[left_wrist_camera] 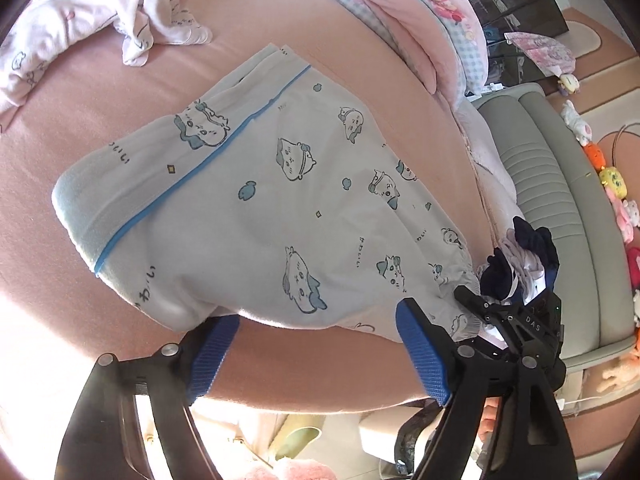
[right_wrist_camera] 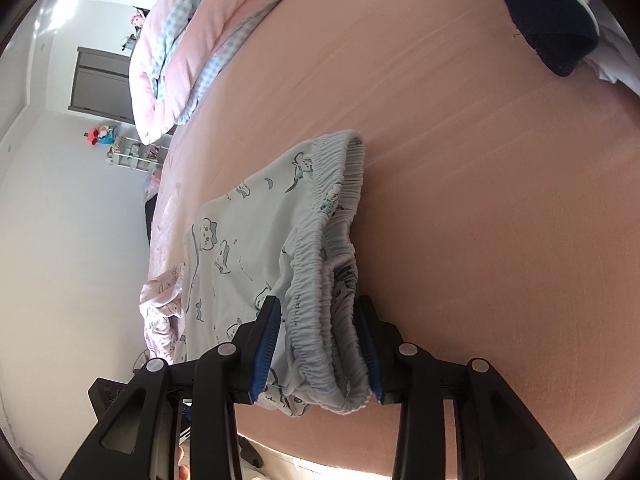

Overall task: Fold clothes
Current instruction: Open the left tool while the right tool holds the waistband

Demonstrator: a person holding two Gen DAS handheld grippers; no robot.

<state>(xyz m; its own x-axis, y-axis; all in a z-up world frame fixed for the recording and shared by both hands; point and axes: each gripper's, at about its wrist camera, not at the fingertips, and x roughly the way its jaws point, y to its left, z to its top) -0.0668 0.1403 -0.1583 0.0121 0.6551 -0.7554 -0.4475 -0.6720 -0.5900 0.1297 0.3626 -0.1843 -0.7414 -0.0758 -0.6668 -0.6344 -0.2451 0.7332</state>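
Light blue pyjama bottoms [left_wrist_camera: 280,200] with cartoon prints and blue piping lie folded on the pink bed sheet [left_wrist_camera: 60,152]. My left gripper [left_wrist_camera: 320,352] is open wide at the garment's near edge, and its blue pads [left_wrist_camera: 212,360] hold nothing. In the right wrist view the gathered elastic waistband [right_wrist_camera: 320,320] sits between the jaws of my right gripper [right_wrist_camera: 318,344]. The jaws stand apart, with a narrow gap showing beside the left pad [right_wrist_camera: 266,344]. The right gripper's black body [left_wrist_camera: 516,320] also shows in the left wrist view, at the waistband corner.
A pink printed pyjama top [left_wrist_camera: 80,12] lies crumpled at the far left. A pink and blue checked quilt [left_wrist_camera: 420,12] is bunched along the far side. Dark navy clothes [left_wrist_camera: 528,256] are piled by the grey padded headboard [left_wrist_camera: 540,184], beside plush toys [left_wrist_camera: 612,184]. The bed's edge runs just below both grippers.
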